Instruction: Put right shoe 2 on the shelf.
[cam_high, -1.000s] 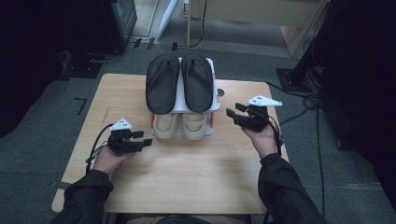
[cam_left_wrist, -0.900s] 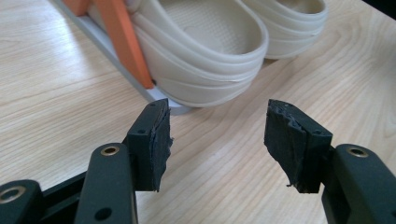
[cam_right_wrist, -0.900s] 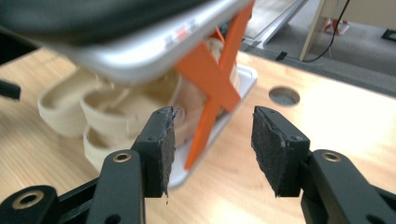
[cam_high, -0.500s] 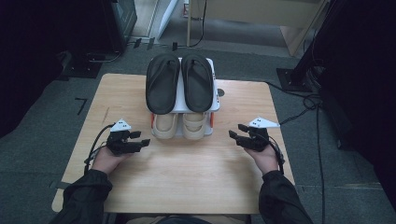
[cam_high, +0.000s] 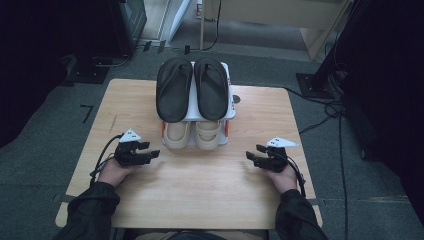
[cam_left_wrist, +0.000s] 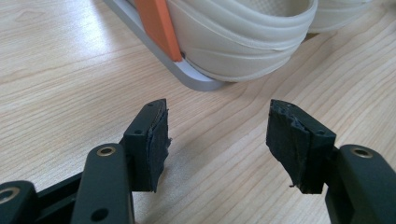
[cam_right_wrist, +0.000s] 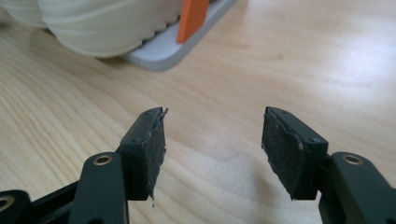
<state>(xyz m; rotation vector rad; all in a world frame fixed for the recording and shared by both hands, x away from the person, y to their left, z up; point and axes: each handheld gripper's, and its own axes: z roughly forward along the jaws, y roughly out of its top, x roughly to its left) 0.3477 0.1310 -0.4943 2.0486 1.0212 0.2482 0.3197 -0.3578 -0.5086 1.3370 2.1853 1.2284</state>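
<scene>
Both pairs of shoes sit on the rack: black sandals on top, cream shoes below. The left tongs and right tongs rest wide and empty on the surface, the right having just been opening. The stowing looks done.

I see the rack at table rear centre: sandals on top, shoes below. Left gripper front-left, right gripper front-right.

Lab-like recording room: grey carpet floor, trailing floor cables, lone wooden table.
</scene>
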